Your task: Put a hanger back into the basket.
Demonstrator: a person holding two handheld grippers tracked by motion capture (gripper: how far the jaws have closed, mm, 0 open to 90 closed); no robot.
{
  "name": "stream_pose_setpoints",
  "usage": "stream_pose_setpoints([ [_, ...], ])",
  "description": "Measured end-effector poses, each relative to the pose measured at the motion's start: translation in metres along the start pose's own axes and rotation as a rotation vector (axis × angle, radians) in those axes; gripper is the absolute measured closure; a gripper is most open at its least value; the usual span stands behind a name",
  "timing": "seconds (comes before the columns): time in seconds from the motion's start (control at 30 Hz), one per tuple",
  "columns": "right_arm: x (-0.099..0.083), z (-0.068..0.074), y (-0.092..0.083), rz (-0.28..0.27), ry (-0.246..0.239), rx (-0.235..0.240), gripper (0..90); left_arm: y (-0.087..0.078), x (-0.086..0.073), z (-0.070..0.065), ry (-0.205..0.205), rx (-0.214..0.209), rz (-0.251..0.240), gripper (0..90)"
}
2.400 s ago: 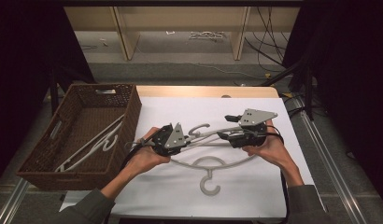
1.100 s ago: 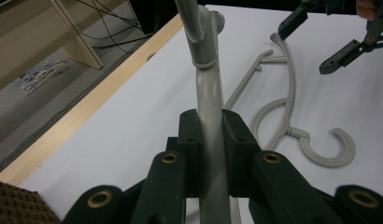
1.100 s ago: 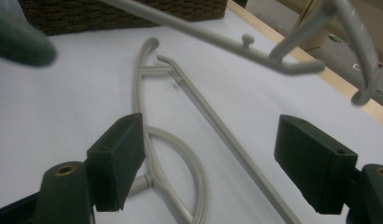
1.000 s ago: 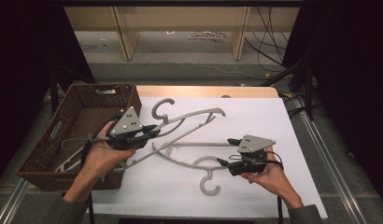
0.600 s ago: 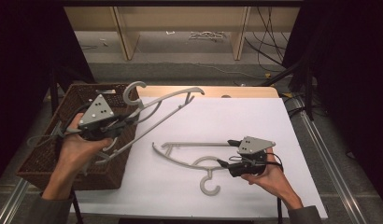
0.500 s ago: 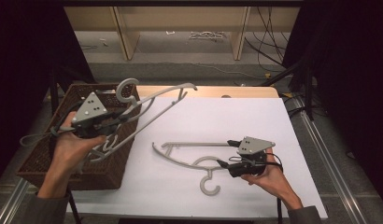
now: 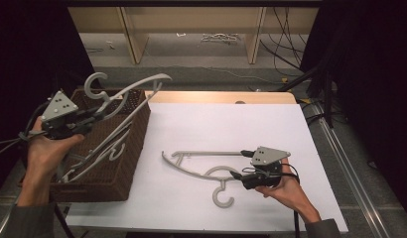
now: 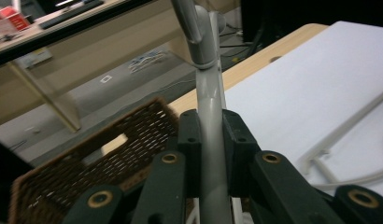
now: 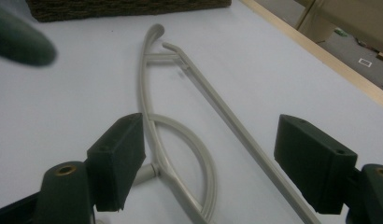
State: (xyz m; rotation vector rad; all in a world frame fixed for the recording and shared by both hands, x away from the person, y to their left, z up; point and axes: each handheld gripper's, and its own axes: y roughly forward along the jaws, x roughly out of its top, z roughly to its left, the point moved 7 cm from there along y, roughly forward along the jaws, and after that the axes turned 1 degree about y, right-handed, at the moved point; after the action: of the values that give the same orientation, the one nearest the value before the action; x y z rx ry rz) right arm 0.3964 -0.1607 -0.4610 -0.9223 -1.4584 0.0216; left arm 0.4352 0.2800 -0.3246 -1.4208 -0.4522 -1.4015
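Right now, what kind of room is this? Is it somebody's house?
Probably not a house; it looks like a workroom or lab set up for recording. Black curtains hang around the table, loose cables lie on the floor, and a person works with handheld grippers, moving hangers into a basket.

Your left claw (image 7: 95, 117) and right claw (image 7: 238, 174) are black, each topped by a grey three-cornered plate dotted with small holes — brass-ringed screws sit along the jaw arms. Dark cables trail back; your sleeves are grey.
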Motion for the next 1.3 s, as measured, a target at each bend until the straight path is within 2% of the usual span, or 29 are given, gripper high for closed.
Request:
stream_pose_setpoints([
  [0.13,0.0,0.0,0.001,-0.003,-0.002,0.001,25.3,-0.001,-0.014,0.017,-0.038,0.022,0.002,79.6],
  [0.2,0.0,0.001,0.001,0.002,0.0,0.004,25.2,-0.001,-0.019,0.024,-0.026,0.032,-0.002,79.6],
  [0.3,-0.001,0.001,0.001,0.005,0.001,0.005,25.3,0.0,-0.025,0.03,-0.017,0.02,-0.018,79.6],
  [0.47,-0.002,0.001,0.002,0.009,0.001,0.01,25.2,0.001,-0.033,0.04,0.039,0.038,-0.028,79.7],
  [0.6,-0.002,0.002,0.002,0.009,-0.004,0.012,25.1,0.0,-0.045,0.052,0.022,0.077,-0.003,79.6],
  [0.77,-0.002,0.002,0.002,0.011,-0.004,0.014,25.1,-0.001,-0.059,0.063,0.014,0.088,-0.001,79.6],
  [0.83,-0.002,0.002,0.003,0.013,-0.002,0.02,25.0,-0.001,-0.062,0.066,0.03,0.085,-0.003,79.6],
  [0.97,-0.003,0.002,0.003,0.018,-0.006,0.018,24.9,-0.003,-0.07,0.07,0.026,0.083,-0.011,79.6],
  [1.1,-0.004,0.002,0.002,0.022,-0.004,0.02,24.9,-0.004,-0.076,0.073,0.015,0.094,0.003,79.6],
  [1.3,-0.005,0.001,0.002,0.026,-0.011,0.017,24.9,-0.001,-0.082,0.07,0.012,0.066,0.017,79.6],
])
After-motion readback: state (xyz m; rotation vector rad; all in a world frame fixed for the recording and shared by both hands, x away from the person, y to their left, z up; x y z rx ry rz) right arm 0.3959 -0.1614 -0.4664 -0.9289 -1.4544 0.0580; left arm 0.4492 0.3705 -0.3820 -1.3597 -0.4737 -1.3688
